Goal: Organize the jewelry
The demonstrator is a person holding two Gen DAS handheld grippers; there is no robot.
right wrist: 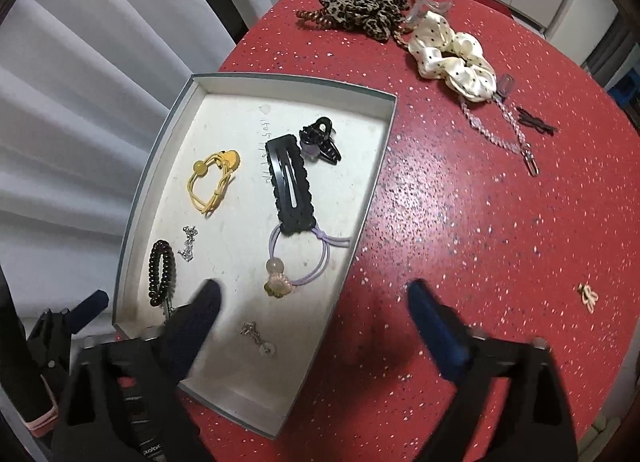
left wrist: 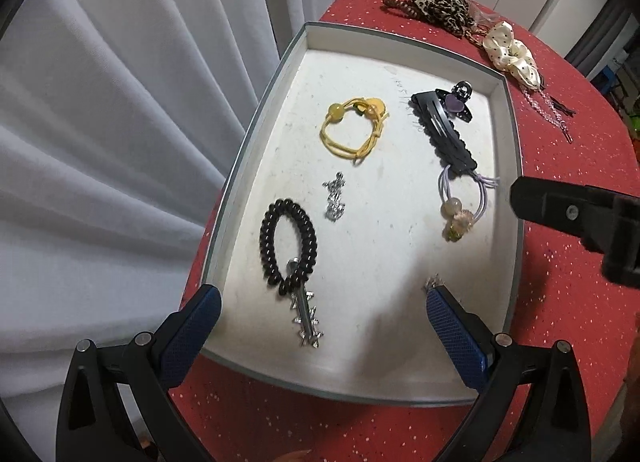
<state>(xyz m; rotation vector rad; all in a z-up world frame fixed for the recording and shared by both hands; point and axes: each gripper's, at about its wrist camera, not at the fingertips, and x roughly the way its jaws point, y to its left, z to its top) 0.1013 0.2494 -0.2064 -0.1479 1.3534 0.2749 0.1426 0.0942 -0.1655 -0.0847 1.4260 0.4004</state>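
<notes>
A shallow white tray (left wrist: 516, 166) (right wrist: 376, 166) lies on a red speckled table. In it lie a yellow hair tie (left wrist: 352, 126) (right wrist: 212, 178), a black snap clip (left wrist: 444, 130) (right wrist: 288, 186), a black claw clip (left wrist: 460, 96) (right wrist: 320, 140), a purple beaded tie (left wrist: 460, 202) (right wrist: 296, 266), a black coil tie (left wrist: 286, 246) (right wrist: 160, 272), a spiked silver clip (left wrist: 306, 312) and small silver charms (left wrist: 334, 198) (right wrist: 256, 336). My left gripper (left wrist: 324, 302) is open above the tray's near end. My right gripper (right wrist: 316, 298) is open over the tray's right rim, empty.
Outside the tray lie a leopard scrunchie (right wrist: 368, 6), a cream dotted scrunchie (right wrist: 452, 58), a clear bead chain (right wrist: 500, 134), dark pins (right wrist: 534, 120) and a small pink bow (right wrist: 588, 296). Grey curtains hang past the table's left edge. The right gripper's finger (left wrist: 560, 210) shows in the left wrist view.
</notes>
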